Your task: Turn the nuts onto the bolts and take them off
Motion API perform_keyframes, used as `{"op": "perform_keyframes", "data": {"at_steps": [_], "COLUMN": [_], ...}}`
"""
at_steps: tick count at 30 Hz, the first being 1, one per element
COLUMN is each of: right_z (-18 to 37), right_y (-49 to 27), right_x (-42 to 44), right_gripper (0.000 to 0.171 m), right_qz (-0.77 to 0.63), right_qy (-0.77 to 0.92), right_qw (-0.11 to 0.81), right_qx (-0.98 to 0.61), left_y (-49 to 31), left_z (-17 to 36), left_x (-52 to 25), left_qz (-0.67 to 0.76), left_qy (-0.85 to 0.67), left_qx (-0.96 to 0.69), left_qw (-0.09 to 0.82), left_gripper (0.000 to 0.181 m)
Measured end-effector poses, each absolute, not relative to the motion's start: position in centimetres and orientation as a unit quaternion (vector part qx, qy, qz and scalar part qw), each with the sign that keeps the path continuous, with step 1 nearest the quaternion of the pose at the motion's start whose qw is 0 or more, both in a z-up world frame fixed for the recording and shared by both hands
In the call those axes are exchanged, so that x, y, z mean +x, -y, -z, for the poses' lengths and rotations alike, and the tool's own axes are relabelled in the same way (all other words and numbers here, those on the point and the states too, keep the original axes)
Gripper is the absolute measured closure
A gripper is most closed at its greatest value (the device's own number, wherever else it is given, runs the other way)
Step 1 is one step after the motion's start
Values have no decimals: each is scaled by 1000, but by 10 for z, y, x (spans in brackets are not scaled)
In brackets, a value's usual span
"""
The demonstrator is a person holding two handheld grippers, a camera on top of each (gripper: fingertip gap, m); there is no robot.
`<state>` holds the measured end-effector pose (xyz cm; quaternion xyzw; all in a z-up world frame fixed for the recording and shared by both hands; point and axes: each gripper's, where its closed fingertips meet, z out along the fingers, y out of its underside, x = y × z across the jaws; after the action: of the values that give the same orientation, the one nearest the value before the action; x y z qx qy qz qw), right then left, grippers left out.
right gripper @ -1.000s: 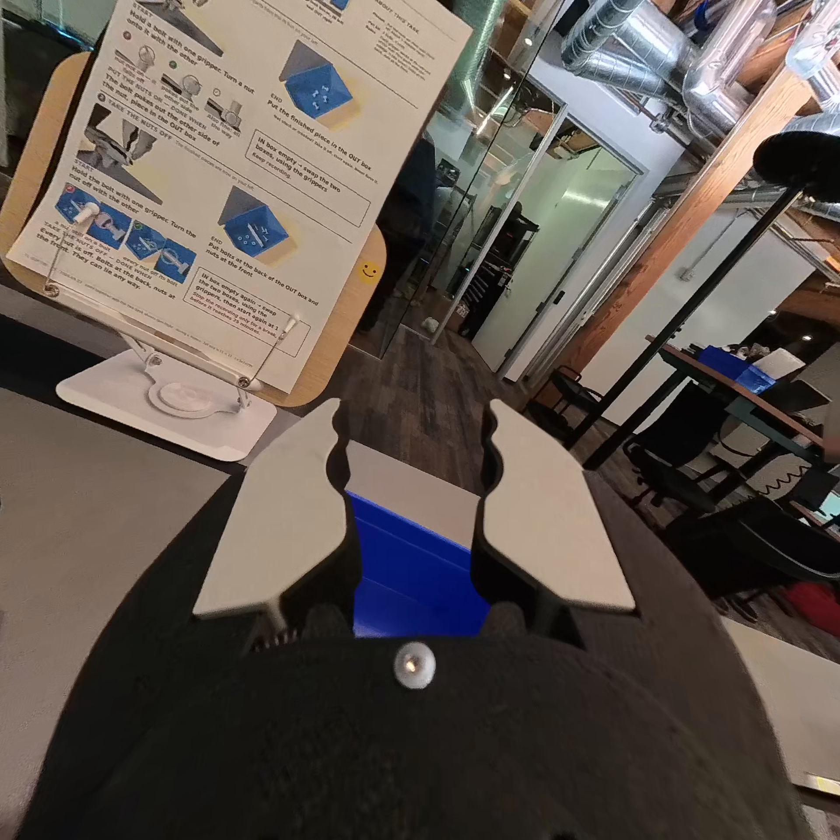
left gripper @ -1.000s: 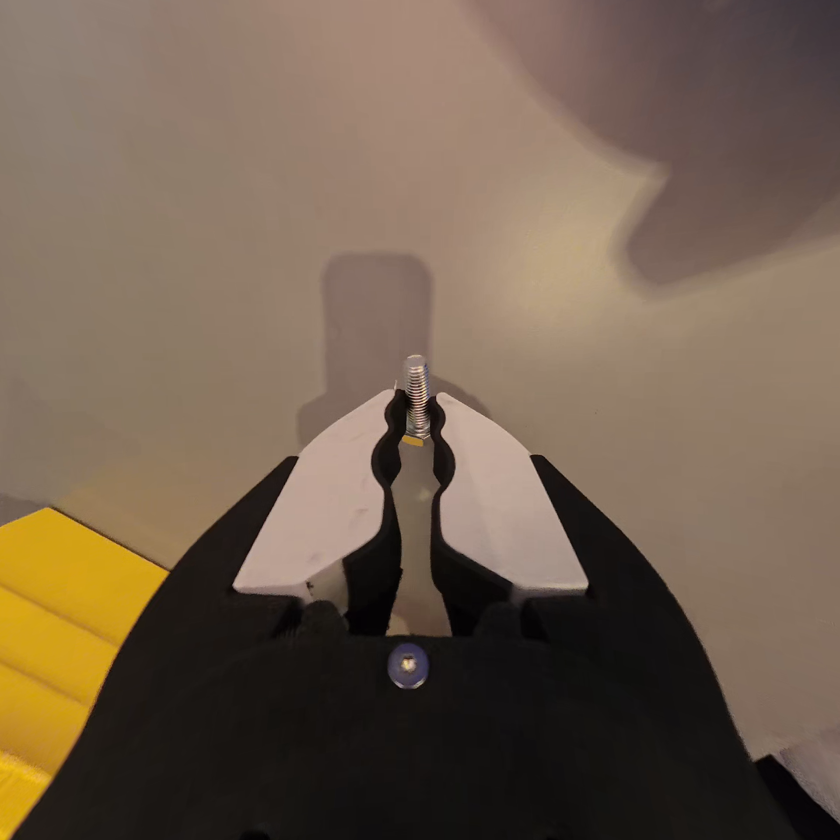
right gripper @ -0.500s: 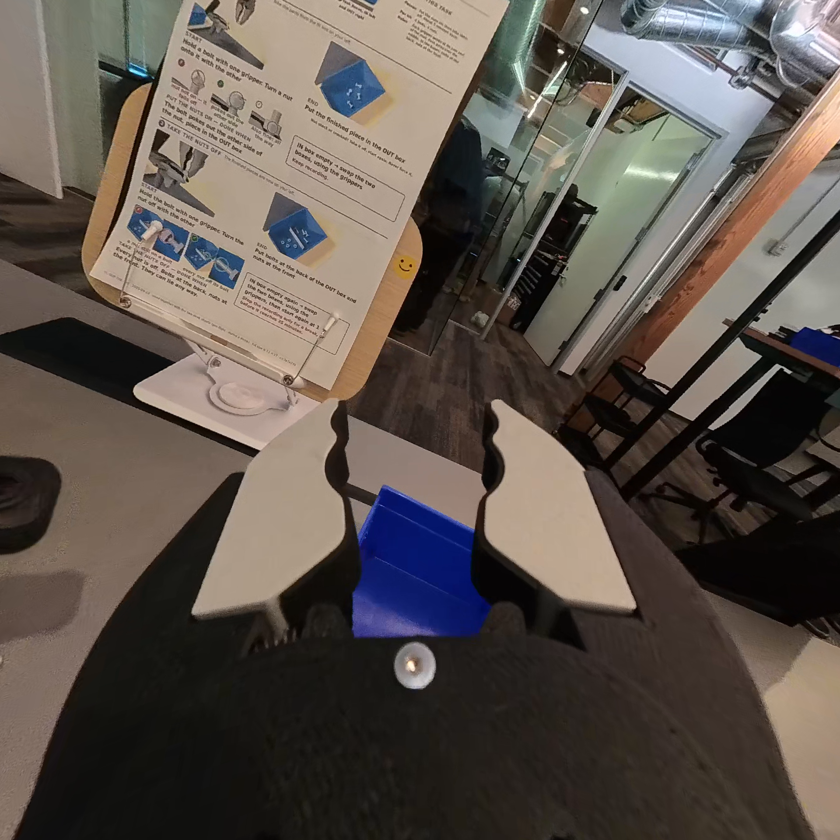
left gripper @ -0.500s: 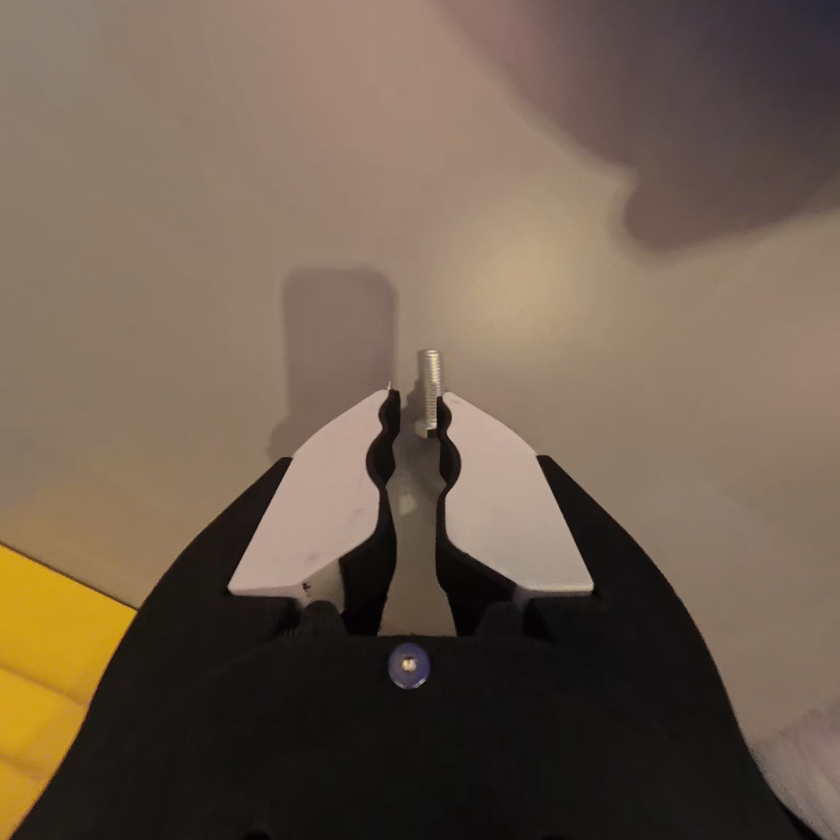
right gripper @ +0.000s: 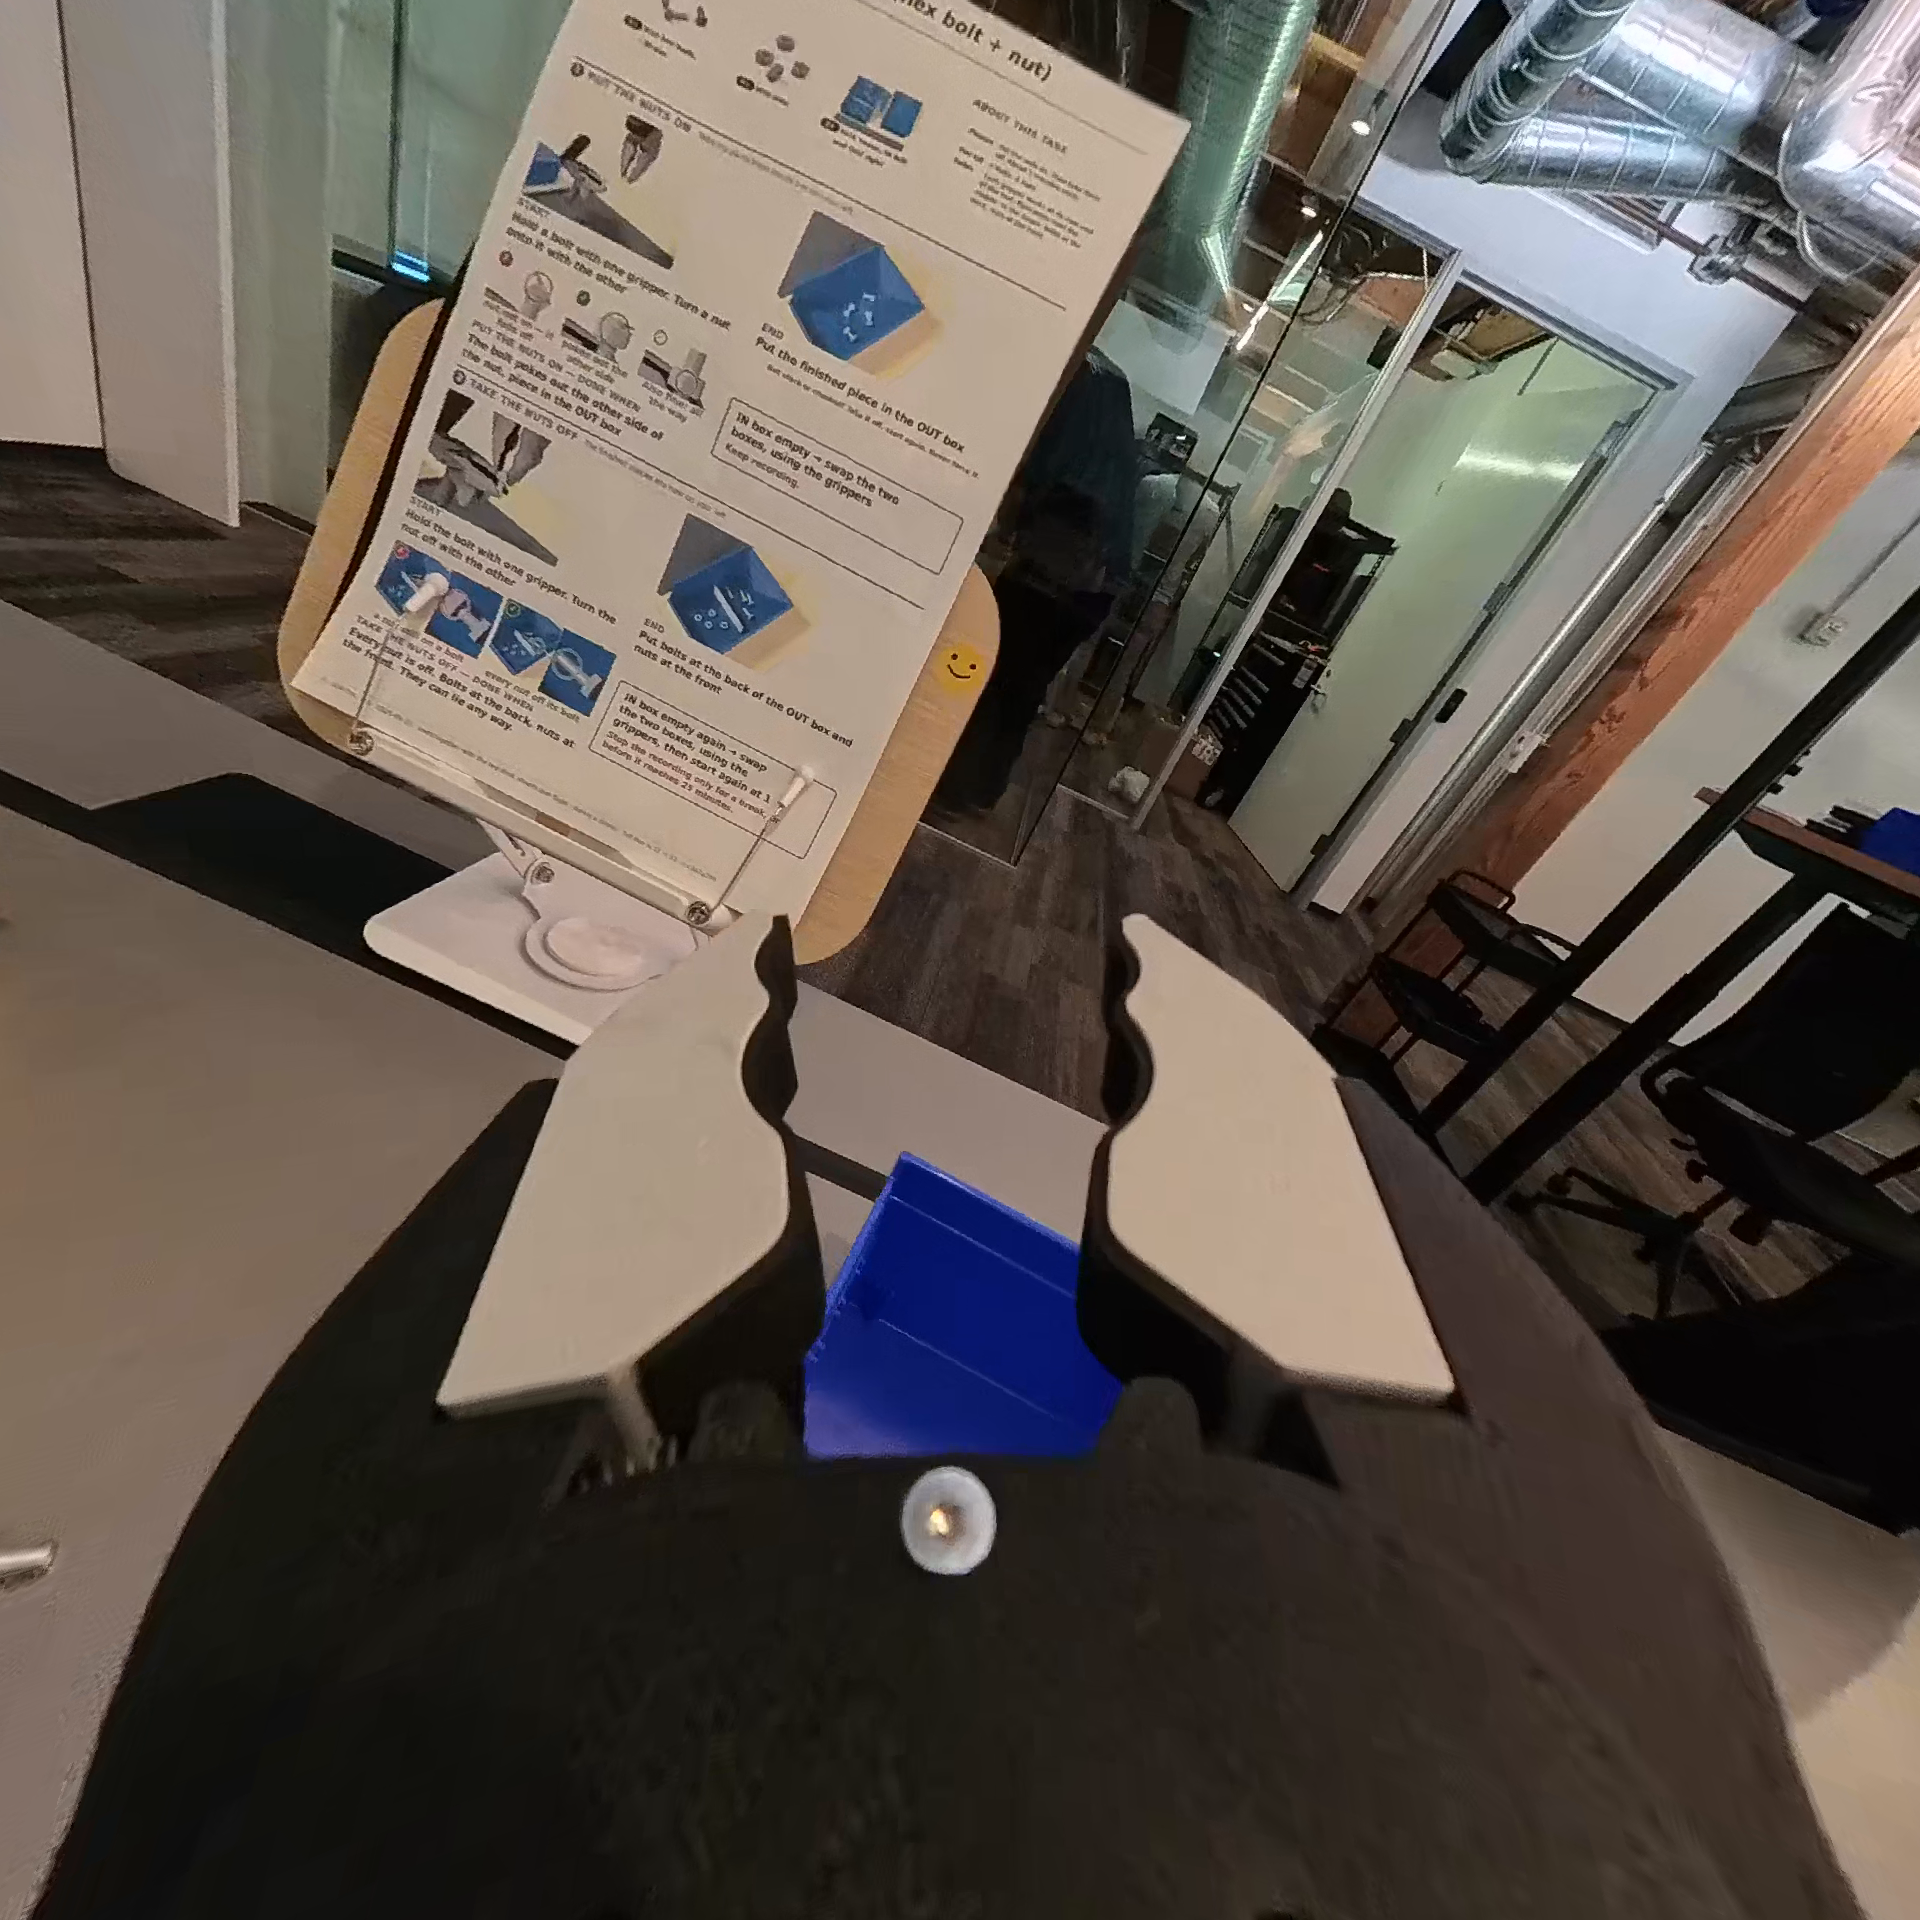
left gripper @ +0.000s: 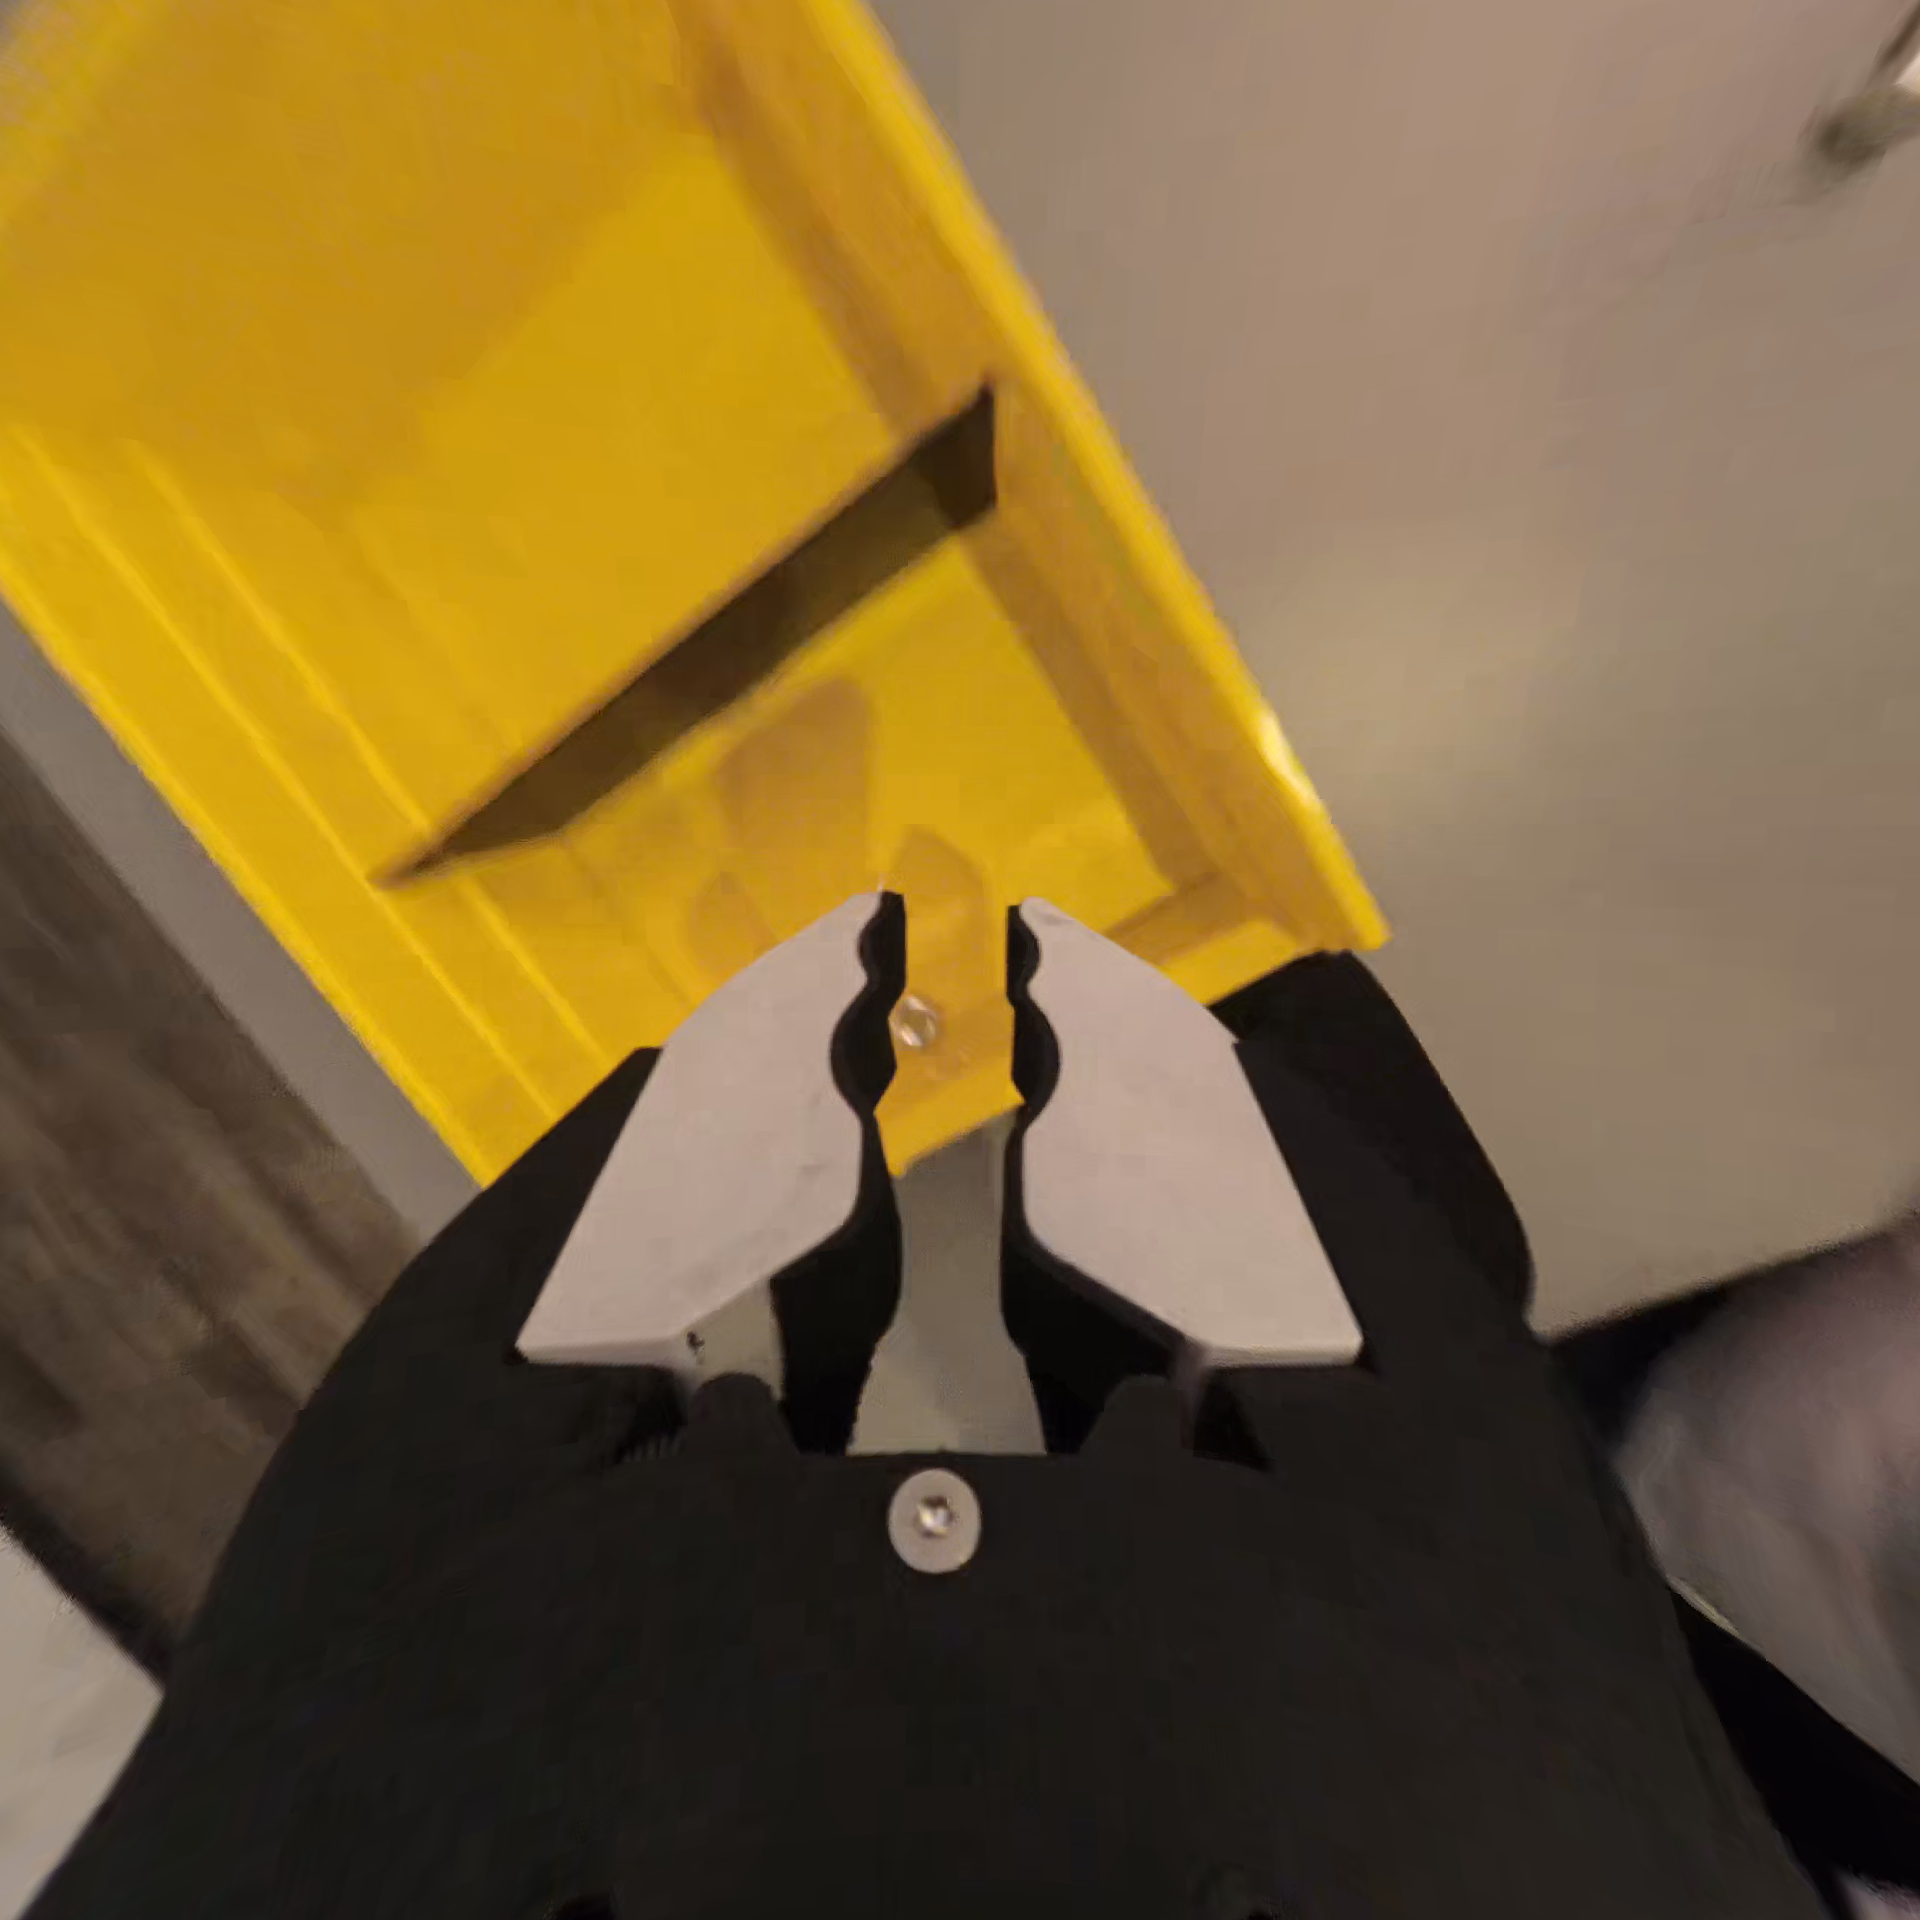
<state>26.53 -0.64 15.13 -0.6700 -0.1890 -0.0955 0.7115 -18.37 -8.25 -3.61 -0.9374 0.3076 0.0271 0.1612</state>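
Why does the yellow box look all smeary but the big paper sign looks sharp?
Left wrist view: the yellow box is streaked with motion blur, as is the floor beside it, while the left gripper itself stays crisp. Right wrist view: the instruction sheet is in focus; straight posts bow from the wide-angle lens; the right gripper is sharp too.

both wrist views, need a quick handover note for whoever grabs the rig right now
Left hand-held gripper: open and empty, over the front section of the yellow bin.
A small silver piece, blurred, seems to lie on the bin floor between the fingers; bolt or nut, cannot tell.
Right hand-held gripper: open and empty, above the blue bin, facing the instruction sheet on its stand.
Another metal piece lies at the left edge of the table.
Left to do: pick up the next piece; how many remain is not visible.
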Motion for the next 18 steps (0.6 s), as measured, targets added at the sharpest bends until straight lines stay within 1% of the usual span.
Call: {"op": "perform_keyframes", "data": {"at_steps": [1,3,6,7,10,13,15,18], "right_z": [-149,-143,-134,-131,-120,-109,-101,-88], "right_y": [5,1,-5,-7,-14,-22,-27,-34], "right_x": [265,265,269,269,271,274,274,272], "right_gripper": [113,112,111,111,111,110,109,108], "right_qz": [101,117,126,122,113,126,138,156], "right_qy": [192,198,200,201,203,206,213,227], "right_qw": [708,697,683,679,664,647,634,613], "right_qx": [-672,-679,-691,-696,-711,-724,-731,-741], "left_y": [87,92,93,93,100,98,95,99], "left_z": [50,71,92,98,110,109,108,114], "left_x": [-194,-214,-229,-230,-234,-235,-233,-240], "left_qz": [-2,16,38,52,67,63,70,67], "left_qy": [-287,-258,-231,-224,-218,-219,-214,-192], "left_qx": [-950,-964,-972,-973,-974,-974,-974,-975], "left_qw": [123,68,29,24,-13,-19,-27,-86], "left_gripper": [166,163,161,164,163,160,157,144]}}
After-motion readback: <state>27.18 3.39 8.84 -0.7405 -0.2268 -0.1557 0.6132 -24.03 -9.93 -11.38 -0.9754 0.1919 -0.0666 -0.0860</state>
